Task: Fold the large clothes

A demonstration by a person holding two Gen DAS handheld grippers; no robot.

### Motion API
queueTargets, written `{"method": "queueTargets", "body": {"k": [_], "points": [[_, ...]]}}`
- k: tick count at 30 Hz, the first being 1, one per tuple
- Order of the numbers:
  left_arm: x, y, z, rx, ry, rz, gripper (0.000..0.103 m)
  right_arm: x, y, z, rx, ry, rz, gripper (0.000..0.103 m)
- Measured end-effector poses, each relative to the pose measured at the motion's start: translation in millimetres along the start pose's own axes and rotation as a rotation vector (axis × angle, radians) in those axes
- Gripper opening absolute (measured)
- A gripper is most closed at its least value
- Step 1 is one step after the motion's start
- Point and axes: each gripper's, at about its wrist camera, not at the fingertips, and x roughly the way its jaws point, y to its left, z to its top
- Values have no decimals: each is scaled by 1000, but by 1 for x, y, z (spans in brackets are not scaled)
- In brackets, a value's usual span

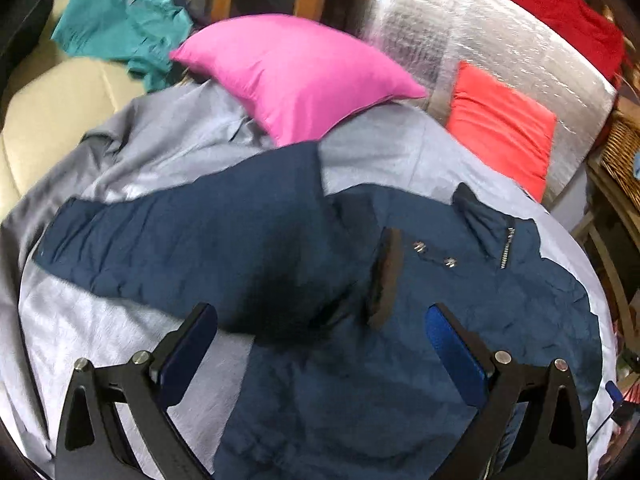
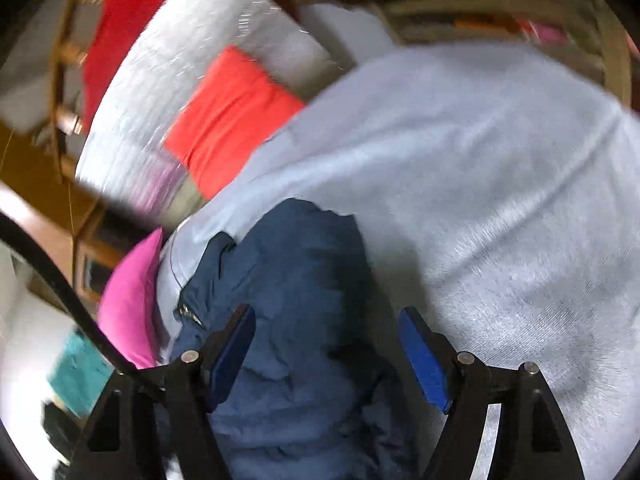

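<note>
A navy blue jacket (image 1: 280, 248) lies spread on a grey sheet (image 1: 380, 152), one sleeve stretched to the left, its collar and zipper (image 1: 506, 248) at the right. My left gripper (image 1: 320, 320) is open and empty, hovering over the jacket's middle. In the right wrist view the jacket (image 2: 296, 272) lies bunched, its zipper (image 2: 188, 314) at the left. My right gripper (image 2: 326, 324) is open and empty, just above the jacket's edge, with the grey sheet (image 2: 500, 200) to its right.
A pink pillow (image 1: 296, 76) and a coral cushion (image 1: 500, 128) lie at the far side of the sheet, against silver padding (image 1: 460, 32). A teal garment (image 1: 124, 28) lies on a beige sofa (image 1: 52, 112). A wicker basket (image 1: 624, 152) stands at the right.
</note>
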Motion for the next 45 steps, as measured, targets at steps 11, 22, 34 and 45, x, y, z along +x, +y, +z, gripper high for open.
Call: {"method": "queueTargets", "body": {"k": [11, 22, 34, 45], "points": [[41, -33, 7, 151, 74, 4, 96, 59, -7, -5, -36, 171, -50, 43], [55, -45, 7, 196, 75, -35, 93, 56, 3, -17, -99, 166, -102, 32], [76, -55, -6, 203, 162, -86, 14, 55, -4, -18, -68, 175, -80, 35], [27, -48, -5, 216, 133, -140, 9, 23, 18, -19, -179, 81, -119, 33]]}}
